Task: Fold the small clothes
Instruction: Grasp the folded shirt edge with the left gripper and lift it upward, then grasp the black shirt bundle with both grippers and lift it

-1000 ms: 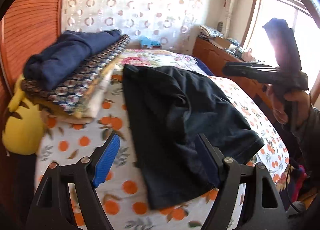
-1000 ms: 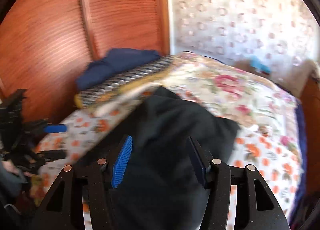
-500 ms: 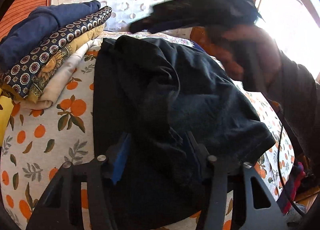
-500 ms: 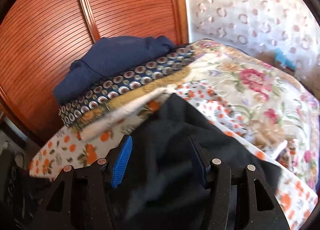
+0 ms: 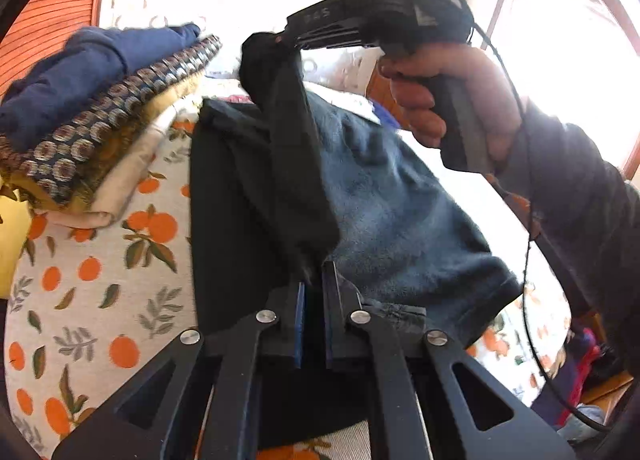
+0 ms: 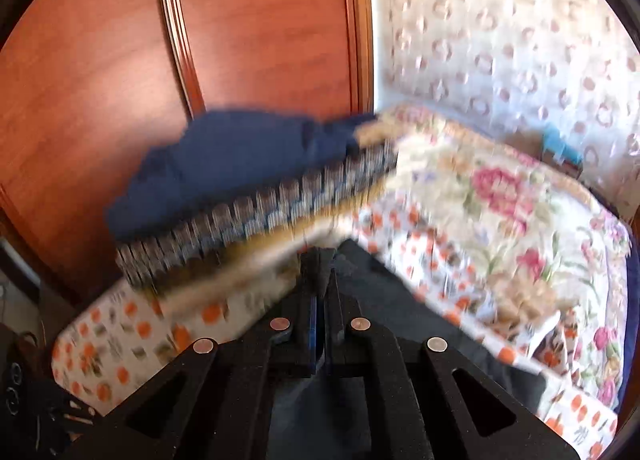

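Left wrist, left hand-held gripper pinching dark garment, jaws just closed.

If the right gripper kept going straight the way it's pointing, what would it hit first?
Probably the stack of folded clothes straight ahead, past the dark garment the right gripper is shut on; blur leaves depth unclear.

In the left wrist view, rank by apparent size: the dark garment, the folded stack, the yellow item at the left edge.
1. dark garment, largest.
2. folded stack.
3. yellow item, smallest, though the frame edge cuts it off, so its true size is unclear.
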The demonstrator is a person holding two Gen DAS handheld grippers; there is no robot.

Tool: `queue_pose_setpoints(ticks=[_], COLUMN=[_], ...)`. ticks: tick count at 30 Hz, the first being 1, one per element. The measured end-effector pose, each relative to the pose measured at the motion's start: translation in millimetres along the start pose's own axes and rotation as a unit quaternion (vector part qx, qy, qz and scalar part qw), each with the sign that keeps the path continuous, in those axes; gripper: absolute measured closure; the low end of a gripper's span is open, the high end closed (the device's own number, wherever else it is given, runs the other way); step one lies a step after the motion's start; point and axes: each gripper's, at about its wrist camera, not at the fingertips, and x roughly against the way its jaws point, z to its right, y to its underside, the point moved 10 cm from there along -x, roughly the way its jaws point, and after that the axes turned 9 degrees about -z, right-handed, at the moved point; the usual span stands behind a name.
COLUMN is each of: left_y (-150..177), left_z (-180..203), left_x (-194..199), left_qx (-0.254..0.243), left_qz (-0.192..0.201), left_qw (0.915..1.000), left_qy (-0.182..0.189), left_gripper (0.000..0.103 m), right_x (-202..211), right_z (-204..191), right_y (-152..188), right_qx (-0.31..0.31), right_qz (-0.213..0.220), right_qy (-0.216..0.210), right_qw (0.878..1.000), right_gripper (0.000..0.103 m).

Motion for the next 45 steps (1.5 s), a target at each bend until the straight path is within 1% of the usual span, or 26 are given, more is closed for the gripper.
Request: queue_pose_setpoints(ticks=[2,6,8,10,11,12,13,14,15,16,17,18,21,22,23,26,27,29,32,35,38,40,41,42,43,45], left_y=[-3,-1,5,11,13,14,14,14,13,12,10,8,3,2,0,-1,-1,1,8,16,23,26,26,27,27,29], left_z=[-7,-36,-47,-52,-53,-53,-53,-53,-51,-49,-45,-41,-30,-26,-22,-10,-5,4,13,12,5,2,0,-2,-7,-18], left_x=[12,20,19,21,21,21,21,20,19,17,15,14,11,9,8,4,1,-5,-17,-29,-35,-30,-27,-23,-18,-3], left_qx=[0.017,0.043,0.053,0.054,0.055,0.053,0.053,0.050,0.047,0.043,0.037,0.031,0.015,0.011,0.008,0.000,-0.004,-0.013,-0.030,-0.035,-0.039,-0.050,-0.048,-0.042,-0.034,-0.015], left_qz=[0.011,0.019,0.013,0.011,0.010,0.009,0.008,0.006,0.003,-0.001,-0.002,0.001,0.002,0.001,0.002,0.002,0.000,-0.006,-0.025,-0.046,-0.055,-0.047,-0.044,-0.038,-0.032,-0.018], left_qw=[0.9998,0.9985,0.9979,0.9976,0.9973,0.9971,0.9968,0.9968,0.9969,0.9970,0.9973,0.9977,0.9980,0.9982,0.9982,0.9986,0.9987,0.9986,0.9978,0.9958,0.9937,0.9919,0.9917,0.9928,0.9938,0.9942], left_qy=[0.005,-0.026,-0.034,-0.042,-0.047,-0.053,-0.059,-0.063,-0.063,-0.064,-0.064,-0.061,-0.061,-0.060,-0.059,-0.053,-0.051,-0.050,-0.054,-0.071,-0.090,-0.106,-0.111,-0.106,-0.101,-0.105], left_gripper=[0.095,0.095,0.095,0.095,0.095,0.095,0.095,0.095,0.090,0.083,0.064,0.056,0.056,0.056,0.056,0.056,0.056,0.056,0.056,0.056,0.056,0.079,0.091,0.095,0.096,0.096], right_x=[6,-8,-24,-41,-52,-58,-62,-62,-59,-54,-45,-36,2,20,32,63,77,92,105,117,128,134,137,138,141,143], right_z=[-3,-13,-18,-18,-17,-15,-13,-11,-6,-2,2,5,14,14,15,16,13,5,-5,-21,-29,-33,-34,-36,-38,-43], right_y=[-10,-22,-24,-18,-15,-11,-7,-6,-7,-7,-4,2,31,46,58,108,118,142,169,191,213,226,230,233,241,248], right_qx=[0.002,0.002,-0.004,-0.002,-0.001,-0.003,-0.007,-0.008,-0.009,-0.011,-0.014,-0.020,-0.034,-0.039,-0.047,-0.075,-0.080,-0.083,-0.092,-0.107,-0.118,-0.119,-0.120,-0.121,-0.124,-0.124], right_qz=[0.015,0.016,0.007,-0.018,-0.034,-0.046,-0.053,-0.053,-0.047,-0.040,-0.033,-0.030,-0.016,-0.012,-0.009,-0.004,-0.005,-0.009,-0.010,-0.006,-0.005,-0.009,-0.012,-0.014,-0.017,-0.023], right_qy=[0.005,0.022,0.019,0.008,0.009,0.016,0.017,0.022,0.033,0.042,0.044,0.047,0.060,0.067,0.072,0.084,0.092,0.106,0.107,0.098,0.094,0.096,0.099,0.096,0.088,0.081], right_qw=[1.000,1.000,1.000,1.000,0.999,0.999,0.998,0.998,0.998,0.998,0.998,0.998,0.997,0.997,0.996,0.994,0.992,0.991,0.990,0.989,0.989,0.988,0.988,0.988,0.988,0.989], right_gripper=[0.101,0.101,0.101,0.101,0.101,0.097,0.086,0.077,0.054,0.038,0.035,0.035,0.035,0.035,0.035,0.035,0.035,0.035,0.035,0.035,0.035,0.035,0.035,0.035,0.035,0.035])
